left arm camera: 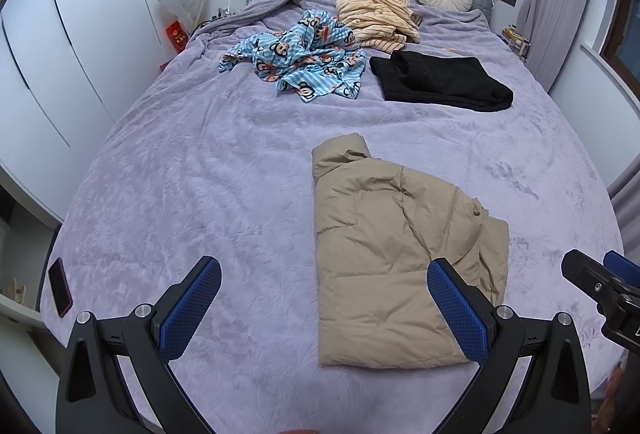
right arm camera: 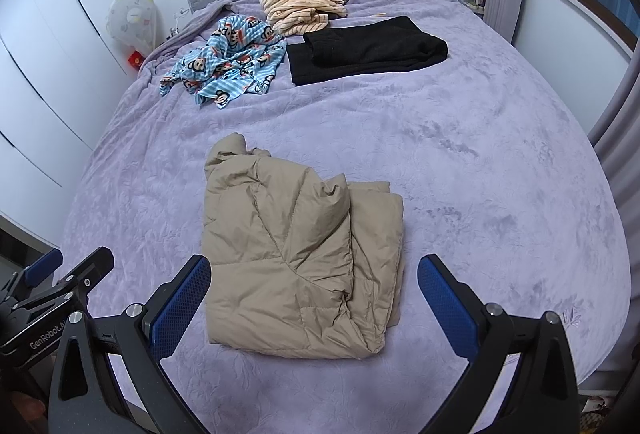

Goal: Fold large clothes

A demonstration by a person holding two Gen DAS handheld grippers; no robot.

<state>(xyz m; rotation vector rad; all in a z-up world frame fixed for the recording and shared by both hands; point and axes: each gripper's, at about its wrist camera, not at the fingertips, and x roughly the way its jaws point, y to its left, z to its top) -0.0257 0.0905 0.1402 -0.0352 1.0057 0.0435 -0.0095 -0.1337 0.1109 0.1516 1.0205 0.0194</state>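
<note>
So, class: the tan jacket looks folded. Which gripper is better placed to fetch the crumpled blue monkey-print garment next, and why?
Probably the left gripper: the blue monkey-print garment lies on the bed's left half. The right gripper faces the tan jacket. Both are open and empty.

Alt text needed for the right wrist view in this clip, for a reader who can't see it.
A folded tan puffer jacket lies on a purple bedspread before the open right gripper, which holds nothing. Farther back lie a folded black garment, a crumpled blue cartoon-print cloth and a peach striped heap.
</note>
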